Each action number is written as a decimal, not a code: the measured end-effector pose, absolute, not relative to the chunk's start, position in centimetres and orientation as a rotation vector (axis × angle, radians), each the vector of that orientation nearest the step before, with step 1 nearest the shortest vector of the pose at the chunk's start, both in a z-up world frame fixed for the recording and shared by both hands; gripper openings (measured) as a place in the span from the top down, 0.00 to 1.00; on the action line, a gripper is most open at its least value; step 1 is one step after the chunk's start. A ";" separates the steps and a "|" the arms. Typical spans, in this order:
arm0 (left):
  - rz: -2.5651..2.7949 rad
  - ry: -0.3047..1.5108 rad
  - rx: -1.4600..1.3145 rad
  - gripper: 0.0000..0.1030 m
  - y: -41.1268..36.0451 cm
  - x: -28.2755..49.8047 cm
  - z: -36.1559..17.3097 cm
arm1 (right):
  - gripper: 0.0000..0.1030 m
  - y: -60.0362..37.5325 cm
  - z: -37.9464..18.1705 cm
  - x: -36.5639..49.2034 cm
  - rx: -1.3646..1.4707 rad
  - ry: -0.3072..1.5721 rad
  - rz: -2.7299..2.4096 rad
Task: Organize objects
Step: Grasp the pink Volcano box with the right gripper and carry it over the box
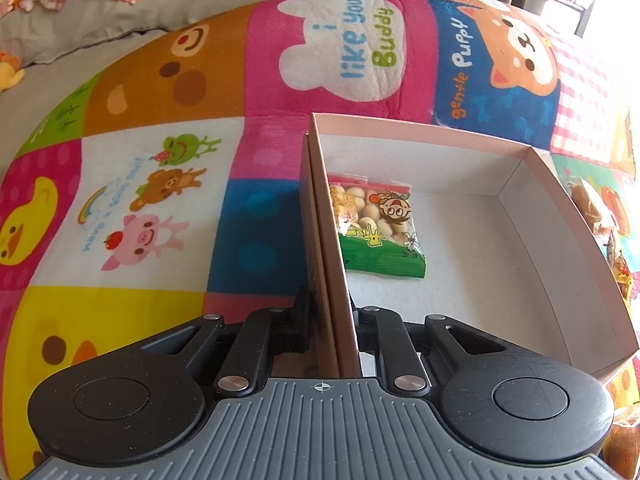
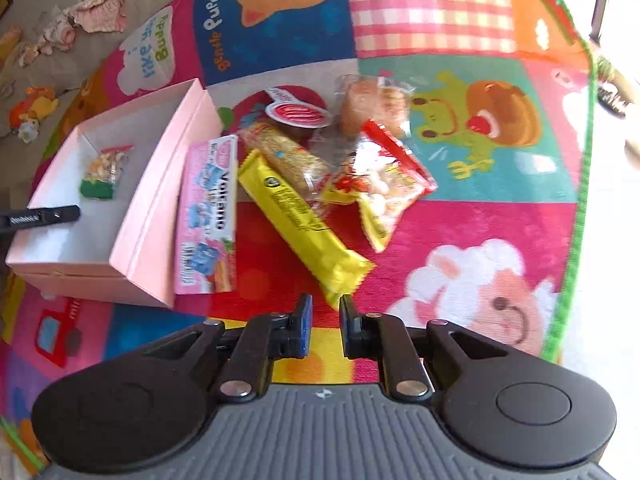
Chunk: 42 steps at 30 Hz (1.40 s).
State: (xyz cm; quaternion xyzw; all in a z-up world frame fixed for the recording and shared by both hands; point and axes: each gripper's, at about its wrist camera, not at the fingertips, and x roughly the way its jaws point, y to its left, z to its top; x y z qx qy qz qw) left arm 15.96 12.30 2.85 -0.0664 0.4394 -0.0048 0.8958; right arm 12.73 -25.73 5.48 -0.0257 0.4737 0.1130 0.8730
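A pink cardboard box (image 1: pixel 560 216) lies open on the play mat, also in the right wrist view (image 2: pixel 140 200). One snack bag with a green bottom (image 1: pixel 376 224) lies inside it (image 2: pixel 104 174). My left gripper (image 1: pixel 332 320) is shut on the box's left wall. My right gripper (image 2: pixel 324 320) is open and empty, just short of a yellow bar packet (image 2: pixel 300 216). Beside it lie a pink Volcano packet (image 2: pixel 208 216), a red and yellow snack bag (image 2: pixel 384 184), a clear cracker packet (image 2: pixel 288 156), a red-lidded cup (image 2: pixel 296 114) and a bun in clear wrap (image 2: pixel 372 102).
A colourful cartoon play mat (image 2: pixel 460 248) covers the floor, its green edge (image 2: pixel 576 240) at the right. Crumpled baby clothes (image 2: pixel 100 12) and a small toy (image 2: pixel 32 110) lie on grey bedding at the far left.
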 end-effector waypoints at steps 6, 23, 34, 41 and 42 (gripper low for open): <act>-0.010 0.912 -0.144 0.84 12.4 16.0 2.9 | 0.61 -25.2 6.9 13.2 0.108 0.973 0.416; -0.010 0.915 -0.159 0.84 12.6 16.0 2.9 | 0.84 -24.1 2.9 18.3 0.445 1.136 0.502; -0.011 0.911 -0.162 0.84 12.7 16.0 2.8 | 0.72 -25.1 6.6 11.7 0.036 0.961 0.374; -0.012 0.913 -0.161 0.84 12.7 15.9 2.8 | 0.36 -16.4 6.5 10.6 -0.297 0.910 0.553; -0.012 0.913 -0.161 0.84 12.7 15.9 2.8 | 0.35 -15.6 6.1 11.0 -0.320 0.925 0.559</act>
